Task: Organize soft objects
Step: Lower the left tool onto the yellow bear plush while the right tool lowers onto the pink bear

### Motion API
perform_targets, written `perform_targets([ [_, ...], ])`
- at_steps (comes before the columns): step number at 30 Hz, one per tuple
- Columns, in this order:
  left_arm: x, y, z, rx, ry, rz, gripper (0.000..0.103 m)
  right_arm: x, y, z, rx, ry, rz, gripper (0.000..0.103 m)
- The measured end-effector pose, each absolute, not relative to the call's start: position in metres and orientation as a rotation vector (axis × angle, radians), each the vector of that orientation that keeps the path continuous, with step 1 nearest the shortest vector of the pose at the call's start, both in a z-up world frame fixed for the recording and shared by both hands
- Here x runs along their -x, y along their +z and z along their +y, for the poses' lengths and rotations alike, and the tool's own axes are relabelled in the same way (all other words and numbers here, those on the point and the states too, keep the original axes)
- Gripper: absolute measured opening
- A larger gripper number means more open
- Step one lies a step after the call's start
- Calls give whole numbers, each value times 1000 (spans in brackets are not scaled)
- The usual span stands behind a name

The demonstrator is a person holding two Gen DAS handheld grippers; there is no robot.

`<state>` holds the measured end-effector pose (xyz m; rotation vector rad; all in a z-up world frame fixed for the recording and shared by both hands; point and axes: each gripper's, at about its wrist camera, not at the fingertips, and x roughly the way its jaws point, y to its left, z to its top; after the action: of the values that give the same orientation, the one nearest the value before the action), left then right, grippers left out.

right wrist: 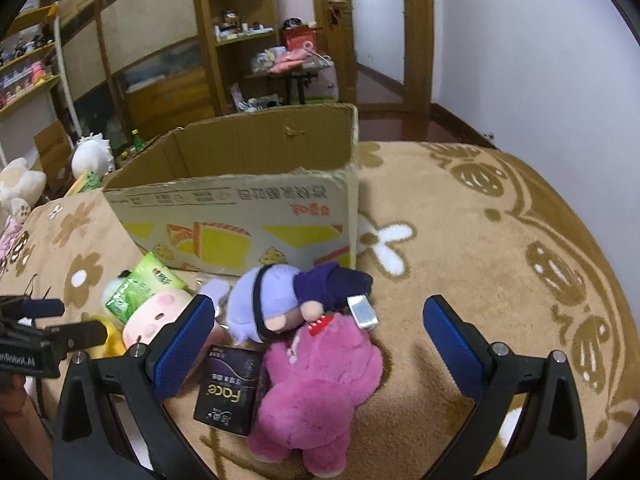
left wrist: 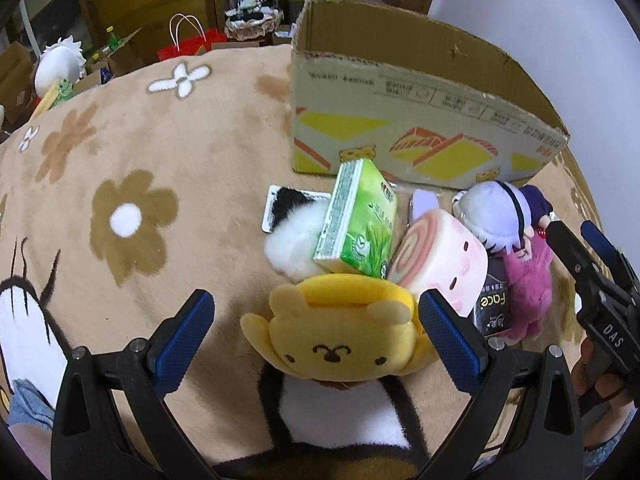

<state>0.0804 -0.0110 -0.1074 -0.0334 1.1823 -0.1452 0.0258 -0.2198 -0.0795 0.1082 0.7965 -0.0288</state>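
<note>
The left tongs [left wrist: 316,330] stand released around one yellow bear plush [left wrist: 340,340], not pinching it. The right tongs [right wrist: 320,336], also released, hover over one pink plush [right wrist: 320,392] and a black Face tissue pack [right wrist: 228,388]. Behind them, half hidden, lie one green tissue pack [left wrist: 356,220], one swirl-roll plush [left wrist: 440,256], one lilac-haired doll [right wrist: 264,300]. Farthest stands one cardboard box [left wrist: 400,128], its inside unseen, on the flowered blanket [left wrist: 160,160].

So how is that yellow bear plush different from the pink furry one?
The yellow bear plush is smooth, with a stitched face showing towards the left camera; the pink plush is shaggy, and no face is visible on it. The bear sits between the open left gripper; the pink one lies partly under a purple-haired doll. Both rest on the flowered blanket.
</note>
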Motion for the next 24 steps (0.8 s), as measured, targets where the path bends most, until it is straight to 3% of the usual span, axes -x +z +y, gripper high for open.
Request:
perform_targets([
  [17,-93,-134,-16,36,-178,1281,101,-36,-109,-231,-177,-43,938,101],
  [21,-96,-141,-14,64,-180,1296,101,-40,-117,-229,-194,-12,979,90],
  [24,-98,-145,-12,101,-196,1308,94,-41,-121,-227,-207,-2,997,81],
])
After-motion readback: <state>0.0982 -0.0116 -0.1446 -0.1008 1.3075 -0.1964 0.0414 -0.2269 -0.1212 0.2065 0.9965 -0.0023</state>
